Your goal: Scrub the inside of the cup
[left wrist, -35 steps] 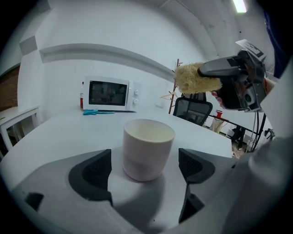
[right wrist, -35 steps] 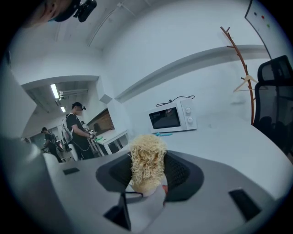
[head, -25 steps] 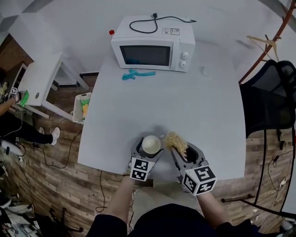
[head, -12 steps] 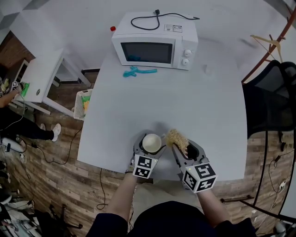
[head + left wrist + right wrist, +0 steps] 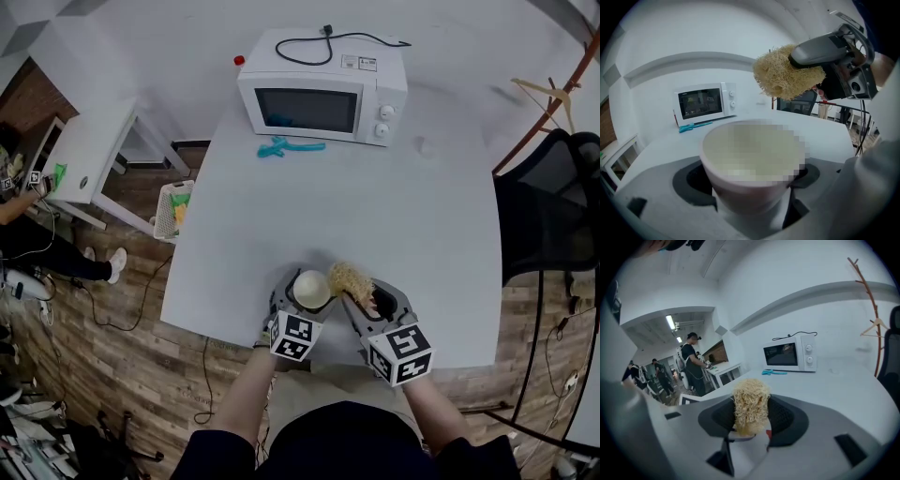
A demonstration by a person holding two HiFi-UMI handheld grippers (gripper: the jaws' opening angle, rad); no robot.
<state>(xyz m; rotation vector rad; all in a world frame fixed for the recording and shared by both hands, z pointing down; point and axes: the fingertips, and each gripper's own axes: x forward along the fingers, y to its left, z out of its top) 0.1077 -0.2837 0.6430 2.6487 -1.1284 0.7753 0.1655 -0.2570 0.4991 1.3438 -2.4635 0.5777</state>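
Cup (image 5: 750, 159): white, upright, lower centre of the head view, near the table (image 5: 375, 206) front edge. My left gripper (image 5: 305, 292) has its jaws closed round the cup wall.
Sponge (image 5: 349, 278): straw-coloured fibre pad, pinched at its lower end by my right gripper (image 5: 367, 305), jaws narrow on it. It sits just right of the cup rim, outside, not yet in.
Microwave (image 5: 323, 89): upper centre, well apart.
Risks, as I judge them: an off-centre push could twist or tip the cup in the left jaws. With so short a pinch, scrubbing could drag the sponge free.
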